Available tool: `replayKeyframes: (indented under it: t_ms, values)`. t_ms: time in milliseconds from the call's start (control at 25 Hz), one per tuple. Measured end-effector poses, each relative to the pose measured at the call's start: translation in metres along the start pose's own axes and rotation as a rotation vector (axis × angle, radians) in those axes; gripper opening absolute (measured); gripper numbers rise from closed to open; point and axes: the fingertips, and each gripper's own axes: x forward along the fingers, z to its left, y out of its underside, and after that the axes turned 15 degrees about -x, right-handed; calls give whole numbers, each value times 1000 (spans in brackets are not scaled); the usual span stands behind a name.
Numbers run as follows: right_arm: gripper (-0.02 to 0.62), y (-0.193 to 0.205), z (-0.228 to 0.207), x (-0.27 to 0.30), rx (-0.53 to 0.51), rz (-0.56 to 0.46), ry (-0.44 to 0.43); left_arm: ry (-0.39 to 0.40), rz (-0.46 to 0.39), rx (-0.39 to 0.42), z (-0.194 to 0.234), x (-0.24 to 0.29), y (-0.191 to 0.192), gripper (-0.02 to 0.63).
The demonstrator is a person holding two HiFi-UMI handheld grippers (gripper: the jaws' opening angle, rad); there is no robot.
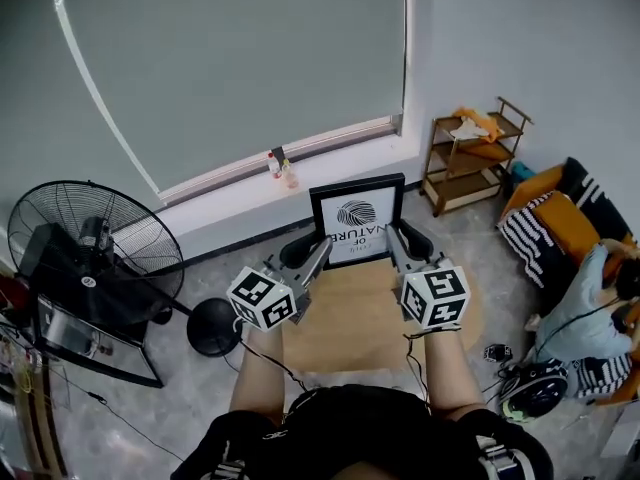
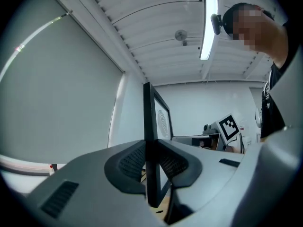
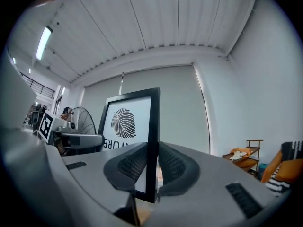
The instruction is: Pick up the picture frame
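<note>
Black-framed picture with a white leaf print (image 1: 357,223) held upright between two grippers, at the centre of the head view.
The left gripper (image 1: 303,252) is clamped on the frame's left edge and the right gripper (image 1: 408,240) on its right edge. In each gripper view both jaws press on the thin black border. A light wooden table (image 1: 350,318) shows just below the frame, and a black standing fan (image 1: 95,243) sits at the left.

Matt plastic, smooth black frame
Your left gripper (image 1: 310,255) and right gripper (image 1: 401,244) looked matt grey plastic with ribbed black pads (image 2: 131,162); the picture frame (image 1: 357,223) had a smooth black edge and a paper print.
</note>
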Motion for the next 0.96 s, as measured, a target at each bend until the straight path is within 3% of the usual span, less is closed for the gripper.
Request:
replayKeyframes:
  t_ms: [400,600,960]
  values:
    - [87,-21,11,-12,-3,-3,2,10,-7,14,-12,-14,-16,91]
    - [89,-4,9,-8,-2,19,7,11,6,5,-2,-8,-3,92]
    - [89,7,-30,-34,40,32,34,21,47,43,-32,29,7,93]
